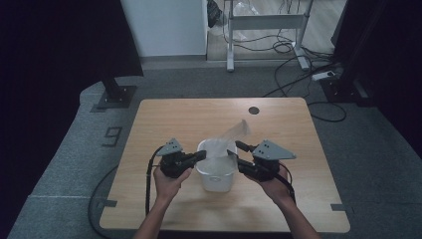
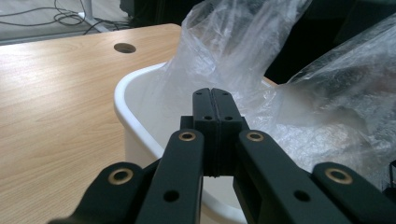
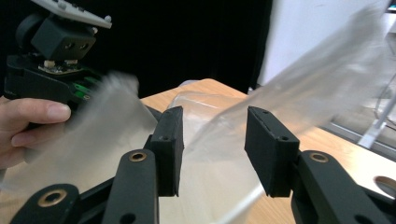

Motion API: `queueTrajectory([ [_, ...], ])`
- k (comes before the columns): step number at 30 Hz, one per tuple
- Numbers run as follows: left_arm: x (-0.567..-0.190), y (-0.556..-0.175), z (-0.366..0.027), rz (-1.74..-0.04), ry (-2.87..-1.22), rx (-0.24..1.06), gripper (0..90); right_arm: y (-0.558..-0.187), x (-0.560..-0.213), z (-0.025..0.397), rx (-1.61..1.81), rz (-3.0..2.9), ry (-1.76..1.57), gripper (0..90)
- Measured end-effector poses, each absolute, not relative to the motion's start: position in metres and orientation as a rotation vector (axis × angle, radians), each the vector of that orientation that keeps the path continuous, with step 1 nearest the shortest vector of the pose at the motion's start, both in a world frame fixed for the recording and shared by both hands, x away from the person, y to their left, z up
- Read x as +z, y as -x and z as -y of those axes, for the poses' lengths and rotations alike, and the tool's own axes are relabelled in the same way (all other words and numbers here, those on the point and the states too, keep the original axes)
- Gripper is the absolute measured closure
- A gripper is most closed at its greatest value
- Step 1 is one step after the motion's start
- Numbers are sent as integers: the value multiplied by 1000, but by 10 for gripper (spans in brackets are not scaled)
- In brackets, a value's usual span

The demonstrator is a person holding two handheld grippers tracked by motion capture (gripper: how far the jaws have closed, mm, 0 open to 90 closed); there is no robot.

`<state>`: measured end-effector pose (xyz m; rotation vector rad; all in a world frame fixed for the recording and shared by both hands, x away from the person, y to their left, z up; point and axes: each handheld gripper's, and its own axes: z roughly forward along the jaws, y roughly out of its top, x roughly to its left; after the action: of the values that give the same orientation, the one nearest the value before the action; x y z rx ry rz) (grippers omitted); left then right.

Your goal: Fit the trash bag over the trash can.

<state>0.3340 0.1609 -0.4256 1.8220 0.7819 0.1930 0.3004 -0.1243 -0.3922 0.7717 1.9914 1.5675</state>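
Overhead looks down; gripper views close on bin [image 1: 217, 174].

A small white bin [image 1: 217, 175] stands upright on the desk [image 1: 164, 119], near its front edge at 6 o'clock. A clear, crinkled plastic bag [image 1: 225, 143] sits in its mouth, one loose corner rising toward 1 o'clock above the rim.

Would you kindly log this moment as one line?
left tool: shut | right tool: open, plastic bag between jaws | white bin: on table
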Motion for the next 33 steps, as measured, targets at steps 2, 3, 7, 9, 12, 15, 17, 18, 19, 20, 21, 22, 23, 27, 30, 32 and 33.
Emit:
queueTrajectory([
  [2, -426, -333, -161, -779, -1821, 193, 900, -304, -397, 115, 1575, -2014, -752, 568],
  [3, -426, -333, -161, -778, -1820, 193, 900, -305, -398, 113, 1575, -2020, -747, 570],
  [7, -426, -332, -160, -778, -1816, 190, 900, -311, -402, 105, 1579, -2046, -748, 573],
  [9, -426, -332, -160, -777, -1815, 189, 900, -314, -404, 103, 1586, -2052, -763, 573],
  [12, -426, -331, -160, -773, -1815, 189, 900, -319, -408, 99, 1594, -2061, -778, 574],
  [15, -426, -331, -160, -768, -1816, 190, 900, -322, -411, 95, 1590, -2074, -779, 575],
  [17, -426, -331, -160, -766, -1814, 189, 900, -323, -413, 93, 1584, -2081, -776, 579],
  [18, -426, -330, -160, -765, -1813, 190, 900, -324, -414, 92, 1583, -2087, -778, 582],
  [19, -427, -330, -160, -762, -1812, 188, 900, -325, -415, 91, 1583, -2093, -778, 584],
  [20, -427, -330, -160, -762, -1811, 188, 900, -325, -416, 89, 1577, -2098, -776, 586],
  [21, -426, -329, -159, -759, -1809, 187, 900, -326, -416, 88, 1576, -2100, -773, 588],
  [22, -426, -329, -159, -759, -1809, 187, 900, -327, -417, 87, 1576, -2106, -771, 592],
  [23, -426, -329, -159, -754, -1808, 189, 900, -327, -418, 86, 1573, -2113, -769, 598],
  [27, -425, -327, -158, -746, -1805, 190, 900, -329, -422, 82, 1565, -2139, -767, 632],
  [30, -425, -327, -158, -742, -1802, 186, 900, -330, -424, 80, 1563, -2159, -775, 725],
  [32, -425, -327, -159, -741, -1801, 189, 900, -331, -426, 80, 1558, -2162, -785, 806],
  [33, -425, -327, -159, -742, -1799, 189, 900, -331, -426, 81, 1561, -2157, -785, 844],
])
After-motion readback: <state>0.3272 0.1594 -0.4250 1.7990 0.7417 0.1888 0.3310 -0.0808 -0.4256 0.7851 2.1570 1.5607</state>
